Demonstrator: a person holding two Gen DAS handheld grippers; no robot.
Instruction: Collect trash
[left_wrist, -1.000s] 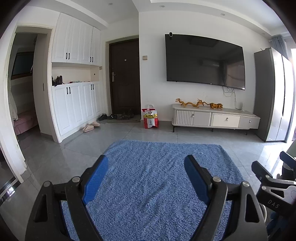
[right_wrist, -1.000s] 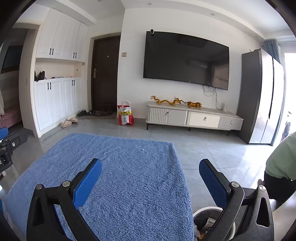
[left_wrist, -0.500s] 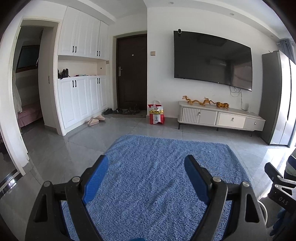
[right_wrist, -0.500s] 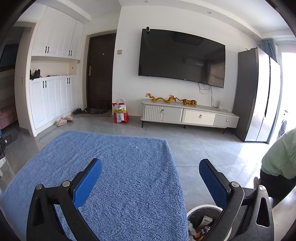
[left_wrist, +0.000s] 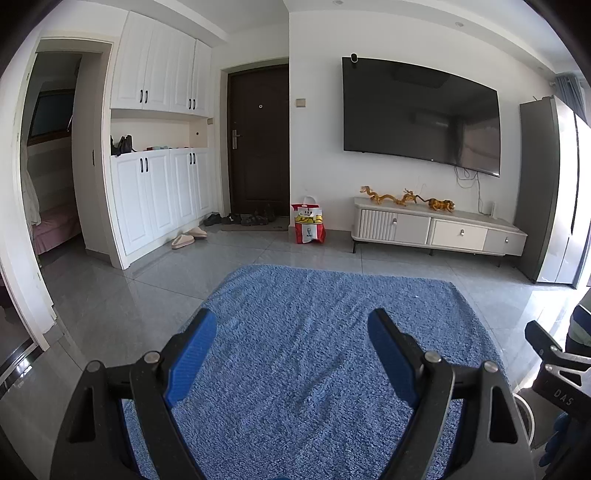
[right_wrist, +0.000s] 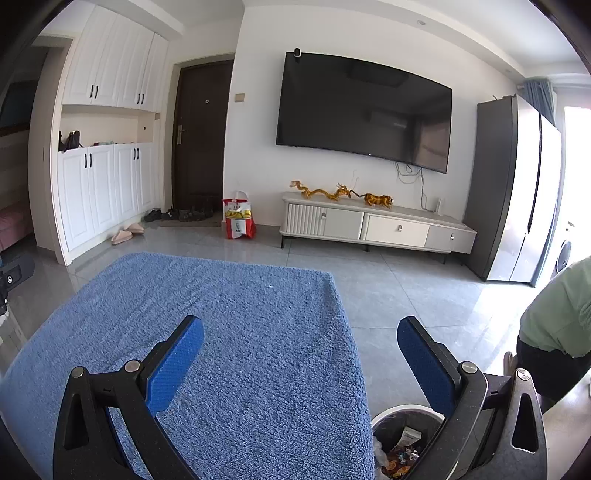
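Left wrist view shows the left gripper (left_wrist: 291, 334) with its two blue pads wide apart and nothing between them; under it lies the blue rug (left_wrist: 325, 332); at 3 o'clock the black body of the right gripper (left_wrist: 554, 365) enters, cut off by the frame edge; at 4 o'clock only a white sliver of the trash bin (left_wrist: 526, 411) rim is visible behind it. Right wrist view shows the right gripper (right_wrist: 300, 341), also spread open and holding nothing; at 5 o'clock, just beside the rug (right_wrist: 221, 314) edge, stands the trash bin (right_wrist: 399, 411) on the grey floor (right_wrist: 424, 295); its right half is hidden by the gripper finger; inside are crumpled wrappers (right_wrist: 402, 446), too small to identify. At 3 o'clock a person in a green shirt (right_wrist: 557, 310) is cut by the frame. At 12 o'clock, well apart, a red bag (right_wrist: 239, 219) stands by the TV cabinet (right_wrist: 376, 227), below the television (right_wrist: 364, 110); its content is hard to read.
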